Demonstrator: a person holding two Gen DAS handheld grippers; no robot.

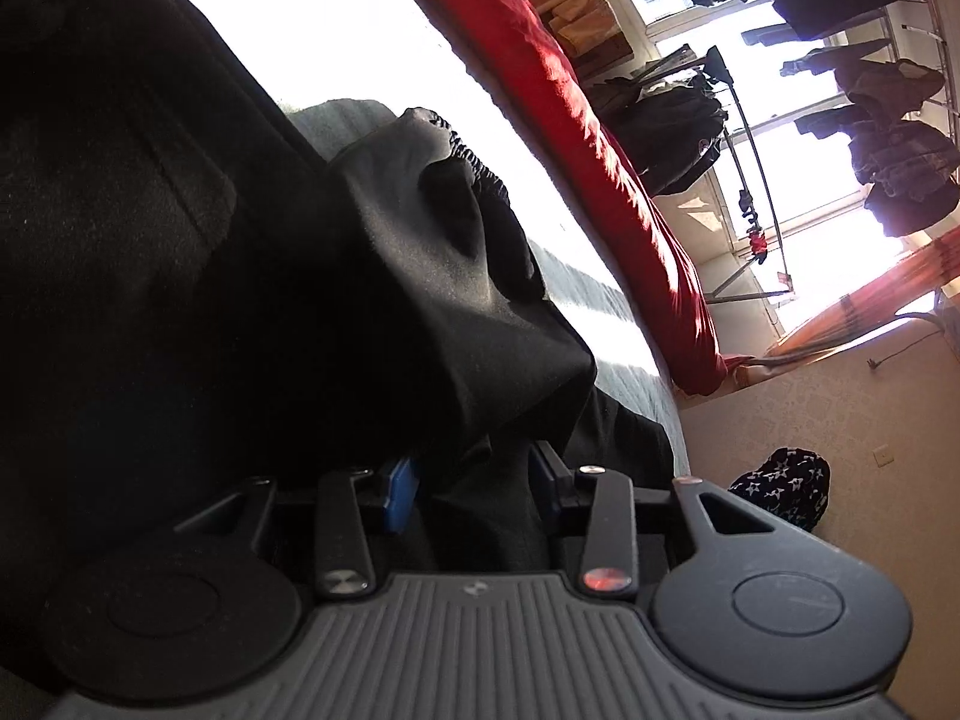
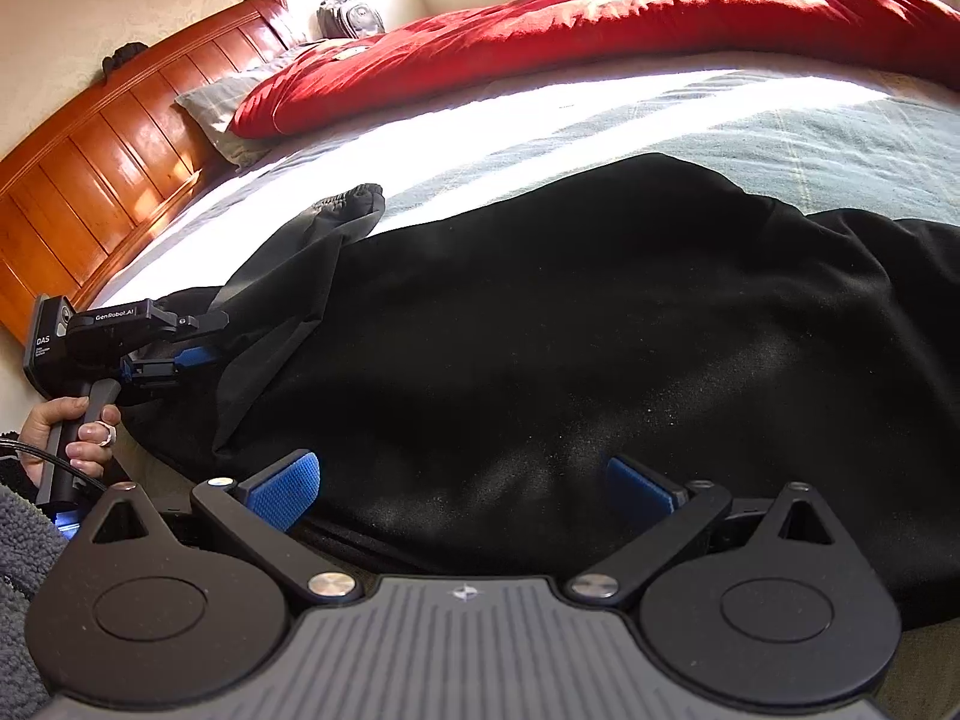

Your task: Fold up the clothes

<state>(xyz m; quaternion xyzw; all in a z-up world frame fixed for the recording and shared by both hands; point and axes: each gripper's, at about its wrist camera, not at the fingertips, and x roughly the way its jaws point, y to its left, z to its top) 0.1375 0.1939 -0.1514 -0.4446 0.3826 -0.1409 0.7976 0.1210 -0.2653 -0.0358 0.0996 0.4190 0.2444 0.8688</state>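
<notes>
- A black garment (image 2: 600, 330) is lying spread across the grey bedsheet (image 2: 780, 120), filling the middle of the right wrist view; its elastic-cuffed sleeve (image 2: 354, 204) is reaching toward 10 o'clock.
- The right gripper (image 2: 462, 480) is hovering at the garment's near edge at 6 o'clock with its blue-padded fingers (image 2: 288, 486) spread wide, with black cloth showing between them.
- The left gripper (image 2: 198, 354), seen at 9 o'clock in the right wrist view, is being held by a hand (image 2: 78, 438) at the garment's left edge, where the cloth is folding over.
- In the left wrist view, the left gripper (image 1: 474, 480) is showing dark cloth bunching between its fingers; whether they are pinching it or only surrounding it, I cannot tell.
- A red duvet (image 2: 600, 24) is lying along the far side of the bed at 12 o'clock, beside a wooden headboard (image 2: 90, 168) at 10 o'clock.
</notes>
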